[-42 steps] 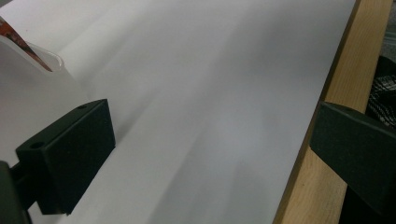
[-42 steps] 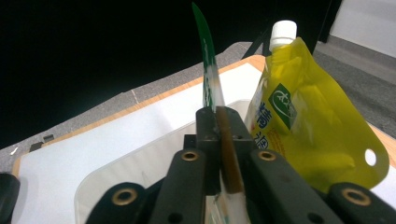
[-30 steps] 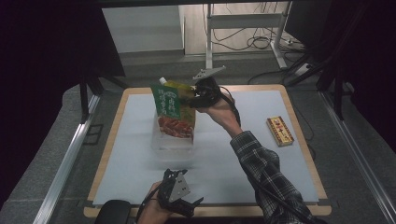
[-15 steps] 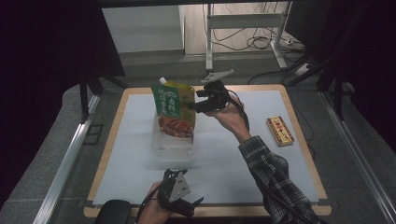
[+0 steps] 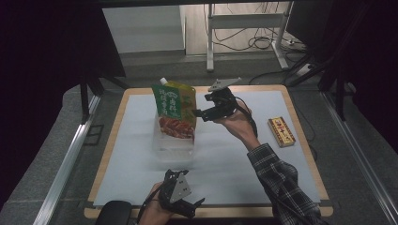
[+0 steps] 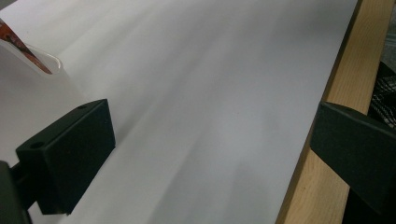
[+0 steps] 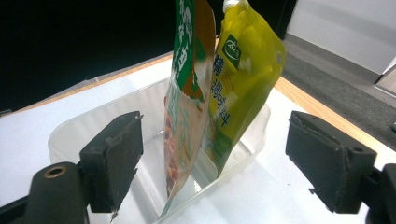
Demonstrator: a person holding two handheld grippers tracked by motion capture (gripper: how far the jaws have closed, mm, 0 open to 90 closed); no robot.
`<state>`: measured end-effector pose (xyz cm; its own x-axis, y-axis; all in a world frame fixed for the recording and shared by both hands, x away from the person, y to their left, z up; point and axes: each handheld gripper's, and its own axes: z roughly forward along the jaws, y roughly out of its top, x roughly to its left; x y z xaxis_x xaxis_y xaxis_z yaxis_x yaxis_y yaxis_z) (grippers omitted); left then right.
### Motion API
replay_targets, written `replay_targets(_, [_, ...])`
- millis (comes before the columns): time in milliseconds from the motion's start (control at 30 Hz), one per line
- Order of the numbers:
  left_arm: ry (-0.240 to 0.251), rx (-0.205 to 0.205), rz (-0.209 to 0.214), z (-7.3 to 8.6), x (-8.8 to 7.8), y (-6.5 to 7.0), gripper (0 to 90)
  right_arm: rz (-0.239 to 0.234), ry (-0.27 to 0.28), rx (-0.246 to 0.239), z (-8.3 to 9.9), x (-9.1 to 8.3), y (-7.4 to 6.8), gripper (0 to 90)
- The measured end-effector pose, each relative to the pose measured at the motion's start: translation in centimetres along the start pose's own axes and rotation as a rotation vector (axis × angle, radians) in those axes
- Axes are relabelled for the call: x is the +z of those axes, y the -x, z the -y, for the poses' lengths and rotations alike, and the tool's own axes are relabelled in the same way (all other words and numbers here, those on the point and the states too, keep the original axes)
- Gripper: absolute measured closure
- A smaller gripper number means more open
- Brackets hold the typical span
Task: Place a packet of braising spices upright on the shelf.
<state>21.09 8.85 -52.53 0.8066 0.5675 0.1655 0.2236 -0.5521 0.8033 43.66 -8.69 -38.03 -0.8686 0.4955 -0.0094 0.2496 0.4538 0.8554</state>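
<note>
Landmark: the clear plastic tray (image 5: 172,143) at the middle of the white mat (image 5: 141,168).

Nearest the person, the left gripper (image 5: 185,206) rests at the mat's near edge, well apart from the tray. In the left gripper view its jaws stand wide open over bare mat, with nothing between them; one corner of the tray shows at the upper left.

In the tray stand two pouches, both upright with the long axis near vertical. The green-and-red pouch (image 7: 187,93) stands on the tray's near side. The yellow spouted pouch (image 7: 243,70) leans against it on the far side, spout uppermost.

Just beside the tray, on its right and level with the pouches' upper half, the right gripper (image 5: 202,114) points left at the pouches. Its jaws have just been opening and now stand wide. The right gripper view places both pouches straight ahead, in line with the gap, but the pads touch neither.

Judgement: the right hand is much the nearer, and any regrasp falls to it.

Farther right of the tray, a small yellow box (image 5: 280,131) lies flat, untouched.
</note>
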Motion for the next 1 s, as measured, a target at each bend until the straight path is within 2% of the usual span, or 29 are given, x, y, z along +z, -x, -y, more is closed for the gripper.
replay_targets(567, [0.005,0.0,0.003,0.0,0.1,0.0,0.0,0.013,-0.006,0.042,3.7,-2.4,0.7,8.1])
replay_targets(767, [0.028,0.008,0.003,-0.1,-0.1,0.1,0.0,0.012,-0.032,0.036,5.0,-3.1,0.8,6.8])
replay_targets(1000, [0.026,0.016,0.003,-0.1,-0.1,0.2,0.0,0.049,-0.055,0.016,7.0,-3.9,0.9,6.0])
